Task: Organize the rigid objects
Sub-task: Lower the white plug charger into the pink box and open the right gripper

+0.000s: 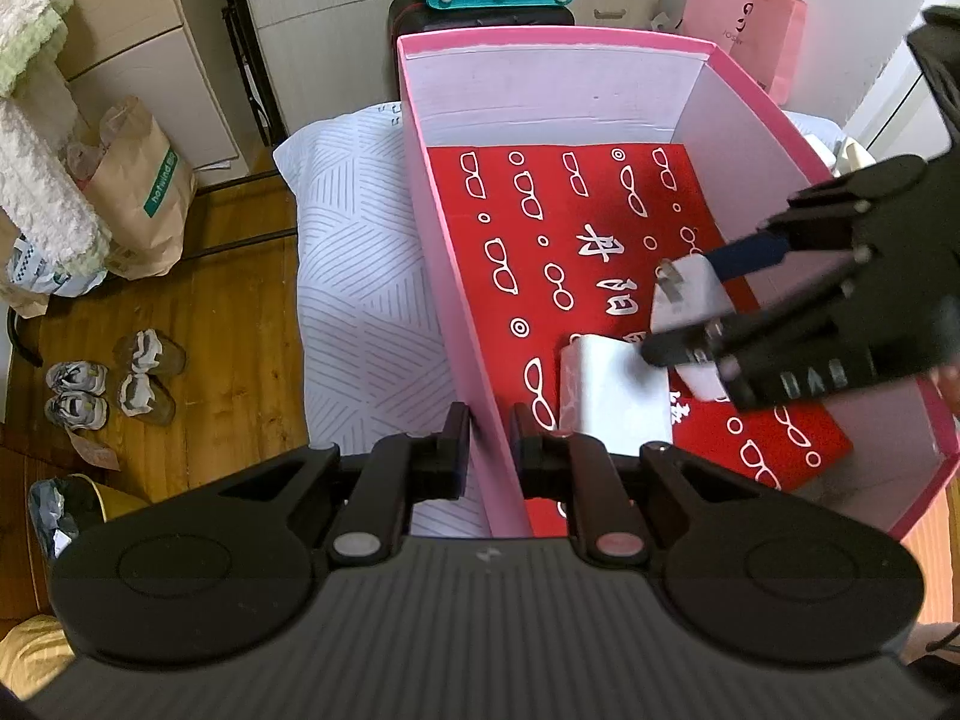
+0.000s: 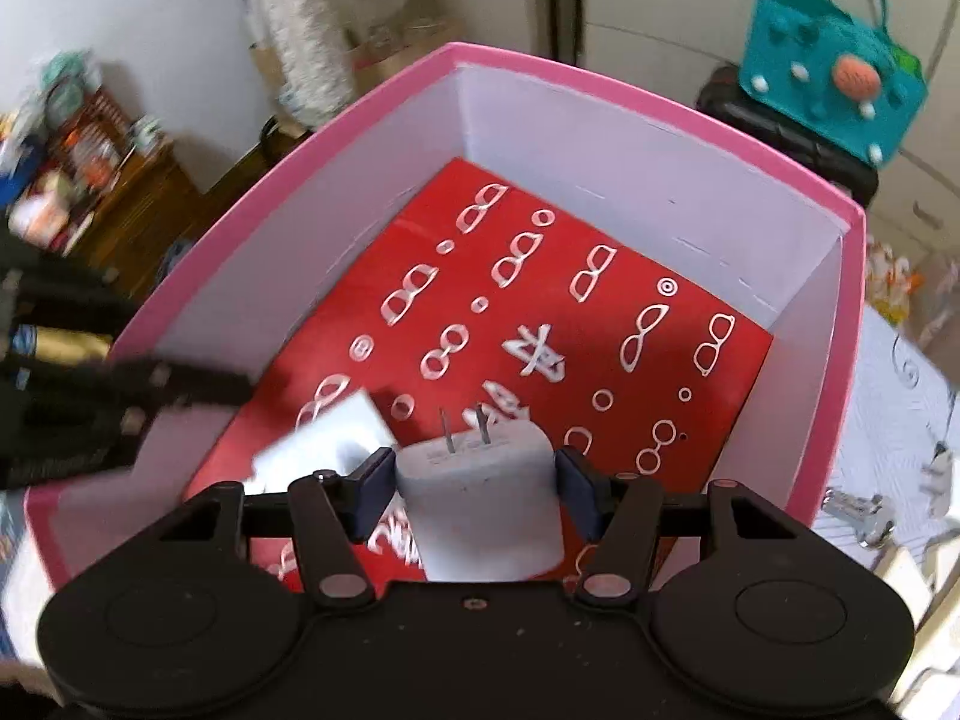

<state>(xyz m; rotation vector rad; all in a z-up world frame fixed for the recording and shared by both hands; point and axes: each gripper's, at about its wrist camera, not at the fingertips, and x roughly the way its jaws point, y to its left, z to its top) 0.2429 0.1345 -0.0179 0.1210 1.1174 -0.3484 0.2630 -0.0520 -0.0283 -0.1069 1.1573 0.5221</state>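
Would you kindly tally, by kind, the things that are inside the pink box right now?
White plug adapter, held in the right claw: 1
White rectangular block: 1
Red sheet printed with glasses, lining the pink box: 1
Total: 3

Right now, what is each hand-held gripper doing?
Left hand-held gripper: shut on the pink box wall.
Right hand-held gripper: shut on a white plug, inside the box.
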